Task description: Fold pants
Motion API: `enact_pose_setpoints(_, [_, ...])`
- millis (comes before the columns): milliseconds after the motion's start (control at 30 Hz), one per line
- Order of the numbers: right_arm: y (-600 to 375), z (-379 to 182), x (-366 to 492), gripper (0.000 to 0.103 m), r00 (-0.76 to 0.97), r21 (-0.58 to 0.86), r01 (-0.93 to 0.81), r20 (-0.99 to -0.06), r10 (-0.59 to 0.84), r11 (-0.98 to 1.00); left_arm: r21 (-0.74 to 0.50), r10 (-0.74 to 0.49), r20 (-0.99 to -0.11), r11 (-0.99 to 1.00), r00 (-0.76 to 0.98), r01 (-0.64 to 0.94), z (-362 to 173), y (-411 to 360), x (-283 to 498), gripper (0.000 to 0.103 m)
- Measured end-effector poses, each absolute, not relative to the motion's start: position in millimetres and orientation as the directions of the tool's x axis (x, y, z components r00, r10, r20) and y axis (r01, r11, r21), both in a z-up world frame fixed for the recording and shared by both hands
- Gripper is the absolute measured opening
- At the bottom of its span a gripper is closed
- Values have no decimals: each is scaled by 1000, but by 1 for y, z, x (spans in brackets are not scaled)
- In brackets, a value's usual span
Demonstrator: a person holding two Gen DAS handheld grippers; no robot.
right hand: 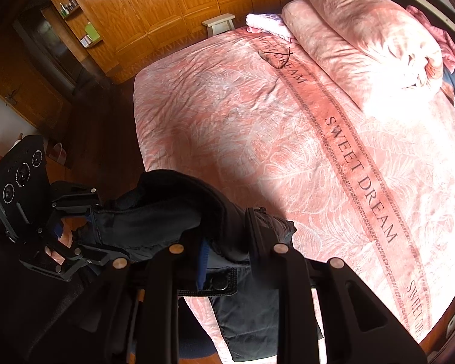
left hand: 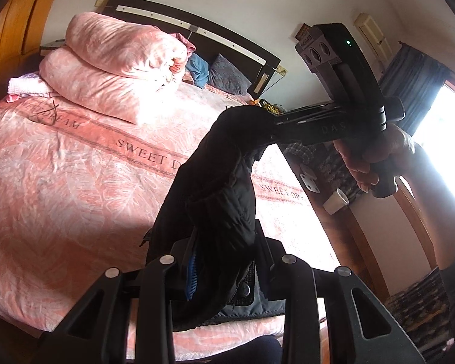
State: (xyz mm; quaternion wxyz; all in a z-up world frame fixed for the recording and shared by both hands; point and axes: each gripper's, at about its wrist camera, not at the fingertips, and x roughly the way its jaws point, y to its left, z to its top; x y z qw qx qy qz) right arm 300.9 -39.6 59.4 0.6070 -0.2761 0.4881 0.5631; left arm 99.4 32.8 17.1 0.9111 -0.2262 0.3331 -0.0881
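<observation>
L gripper (left hand: 224,261) clamps dark pants (left hand: 218,182) at the waistband; R gripper (right hand: 227,242) pinches the same band further along. Pants hang bunched between both, raised above the pink bed (right hand: 257,121), near its foot edge. Folded duvet (left hand: 112,72) sits by the headboard (left hand: 197,30).

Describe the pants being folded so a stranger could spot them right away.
Start at the large bed with the pink SWEET DREAM bedspread. Above its near edge, the dark navy quilted pants hang between the left gripper and right gripper: the only dark garment off the bed.
</observation>
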Motion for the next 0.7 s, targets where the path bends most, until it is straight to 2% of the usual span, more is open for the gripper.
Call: enact_pose_setpoints(700, [-115,46,311,21,-78,232,-924,-893,442,305,-388,-345,-617,915,707,109,14,-34,117,31])
